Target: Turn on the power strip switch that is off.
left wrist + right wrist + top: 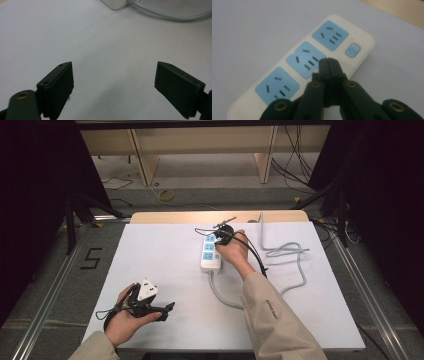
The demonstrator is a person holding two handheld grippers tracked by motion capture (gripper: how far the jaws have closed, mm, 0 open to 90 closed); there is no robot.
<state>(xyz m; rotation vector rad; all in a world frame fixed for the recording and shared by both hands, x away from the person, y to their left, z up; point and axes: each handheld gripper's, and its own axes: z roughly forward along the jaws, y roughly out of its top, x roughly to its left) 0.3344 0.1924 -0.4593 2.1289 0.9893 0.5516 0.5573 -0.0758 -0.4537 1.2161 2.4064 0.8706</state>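
Jaws closed over power strip

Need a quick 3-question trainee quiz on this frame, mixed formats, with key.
1. True or false: the left gripper has its jaws shut.
2. How many blue socket panels are on the power strip?
3. The right gripper hovers closest to: A) the strip's blue button B) the middle socket panel C) the grey cable

Key: 1 false; 2 three; 3 B
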